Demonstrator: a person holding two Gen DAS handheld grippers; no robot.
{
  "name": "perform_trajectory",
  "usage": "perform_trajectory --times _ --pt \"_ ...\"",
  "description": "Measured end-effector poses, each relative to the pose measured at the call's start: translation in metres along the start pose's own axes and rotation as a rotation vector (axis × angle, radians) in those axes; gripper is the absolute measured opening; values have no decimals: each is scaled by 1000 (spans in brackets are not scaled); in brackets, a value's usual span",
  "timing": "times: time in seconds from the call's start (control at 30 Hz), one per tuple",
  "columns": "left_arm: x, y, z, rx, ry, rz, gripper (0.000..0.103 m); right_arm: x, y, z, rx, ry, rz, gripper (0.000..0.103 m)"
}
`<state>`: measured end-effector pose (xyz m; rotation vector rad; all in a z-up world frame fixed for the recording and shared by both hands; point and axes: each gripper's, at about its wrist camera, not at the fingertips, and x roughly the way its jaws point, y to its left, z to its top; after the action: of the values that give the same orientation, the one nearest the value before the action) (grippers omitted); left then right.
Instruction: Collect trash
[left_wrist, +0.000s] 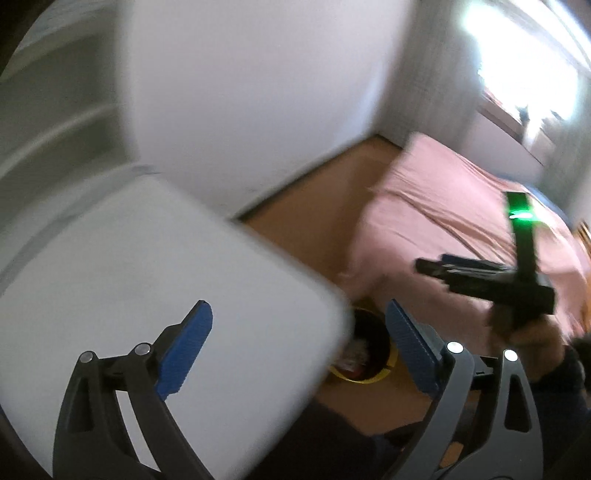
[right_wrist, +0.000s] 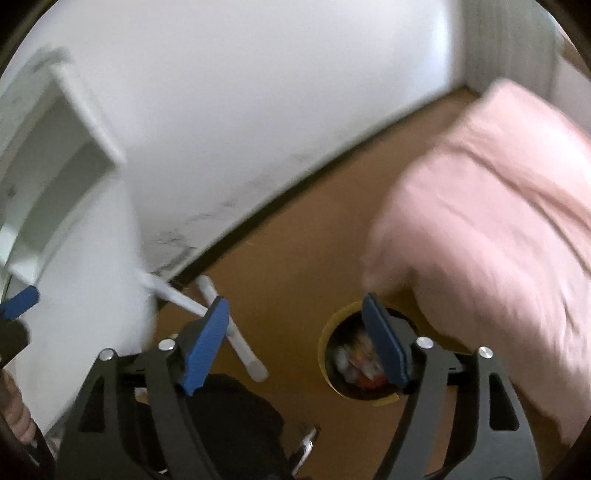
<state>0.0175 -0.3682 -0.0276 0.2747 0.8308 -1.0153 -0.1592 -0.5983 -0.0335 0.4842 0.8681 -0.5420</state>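
A yellow-rimmed trash bin stands on the brown floor between a white table and a pink bed; crumpled trash lies inside it. It also shows in the left wrist view, partly hidden by the table edge. My left gripper is open and empty, held above the table corner. My right gripper is open and empty, held above the floor beside the bin. The right gripper also shows in the left wrist view, over the bed. Both views are blurred.
A white table fills the lower left. A pink-covered bed lies right. White table legs cross on the floor. White wall behind, bright window upper right. White shelf unit at left.
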Motion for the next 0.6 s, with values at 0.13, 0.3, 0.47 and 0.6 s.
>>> perform_trajectory --times 0.13,0.3,0.47,0.6 --pt "-53 77 -23 -129 -55 176 93 0 93 18 -152 -33 113 76" --pt "-123 160 -65 -279 -102 425 93 9 197 19 -323 -26 236 77" --pt "-181 212 -112 -433 -132 561 93 15 271 8 -440 -9 318 77" --pt "-215 238 -145 -498 -146 642 93 18 316 -2 -497 4 347 77"
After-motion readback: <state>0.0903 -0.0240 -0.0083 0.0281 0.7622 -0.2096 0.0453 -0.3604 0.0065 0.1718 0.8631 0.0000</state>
